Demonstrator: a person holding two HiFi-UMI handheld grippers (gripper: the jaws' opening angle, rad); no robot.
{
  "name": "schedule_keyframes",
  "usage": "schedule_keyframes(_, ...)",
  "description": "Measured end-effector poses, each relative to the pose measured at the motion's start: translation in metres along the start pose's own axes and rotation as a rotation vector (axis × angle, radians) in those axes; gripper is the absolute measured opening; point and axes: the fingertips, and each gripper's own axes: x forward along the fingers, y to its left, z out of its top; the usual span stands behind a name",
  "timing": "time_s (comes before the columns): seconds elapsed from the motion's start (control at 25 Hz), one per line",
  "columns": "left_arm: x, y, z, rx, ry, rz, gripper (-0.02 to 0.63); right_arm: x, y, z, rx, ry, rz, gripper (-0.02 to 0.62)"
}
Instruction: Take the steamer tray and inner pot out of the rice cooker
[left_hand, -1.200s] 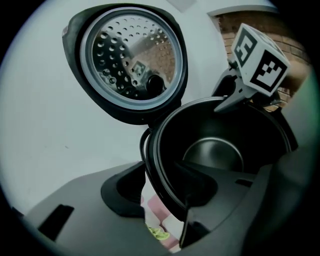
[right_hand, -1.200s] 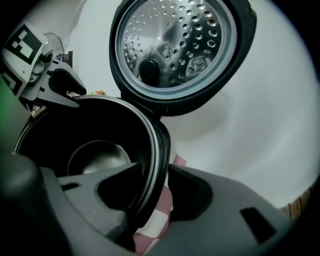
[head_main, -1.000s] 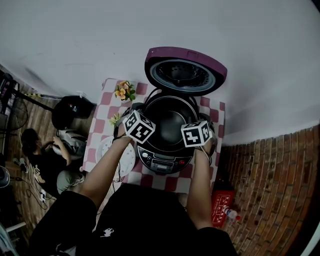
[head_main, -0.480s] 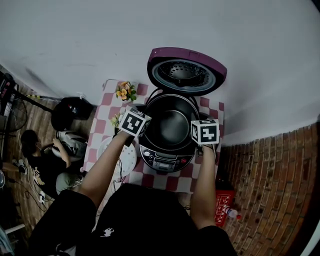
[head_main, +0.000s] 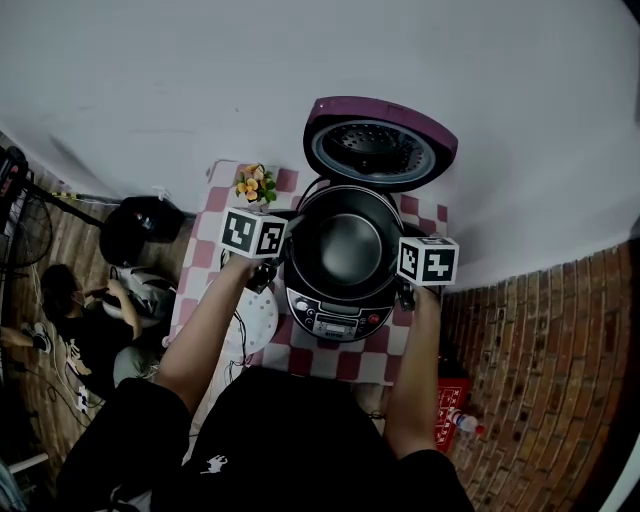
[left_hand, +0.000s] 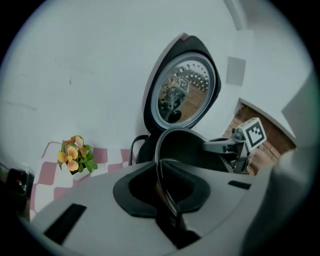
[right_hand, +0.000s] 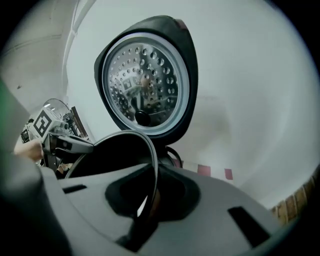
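Observation:
The rice cooker (head_main: 335, 318) stands on the checked table with its purple lid (head_main: 380, 140) swung up. The black inner pot (head_main: 348, 245) sits in its opening, slightly raised. My left gripper (head_main: 285, 240) is at the pot's left rim and my right gripper (head_main: 400, 275) at its right rim. In the left gripper view the pot's thin rim (left_hand: 162, 172) runs between the jaws; the right gripper view shows the rim (right_hand: 151, 175) the same way. Both pairs of jaws have just been closing and now pinch the rim. A white round tray (head_main: 252, 322) lies left of the cooker.
A small pot of orange flowers (head_main: 256, 185) stands at the table's back left corner. The red-and-white checked table (head_main: 310, 360) is small. A person sits on the floor at left (head_main: 85, 325). A black bag (head_main: 140, 228) and a red box (head_main: 440, 412) are on the floor.
Both grippers moved from the pot's front out to its left and right rim, and their jaws closed there. The pot looks a little higher in the cooker.

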Motion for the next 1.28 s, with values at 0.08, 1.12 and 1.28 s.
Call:
schedule_keyframes(0.08,-0.006,-0.003,0.004,-0.013,-0.026,-0.018,0.038,-0.007,0.003,0.005,-0.004,-0.021,0.005,0.025)
schedule_keyframes(1.12,-0.1,-0.074,0.056,0.076,-0.31,-0.246,0.031,-0.139,0.047,0.051,0.026,-0.33,-0.117,0.029)
schedule_keyframes(1.28,-0.103,-0.092,0.054,0.095,-0.32,-0.244,0.032,-0.154,0.04,0.047,0.034,-0.361,-0.106,0.031)
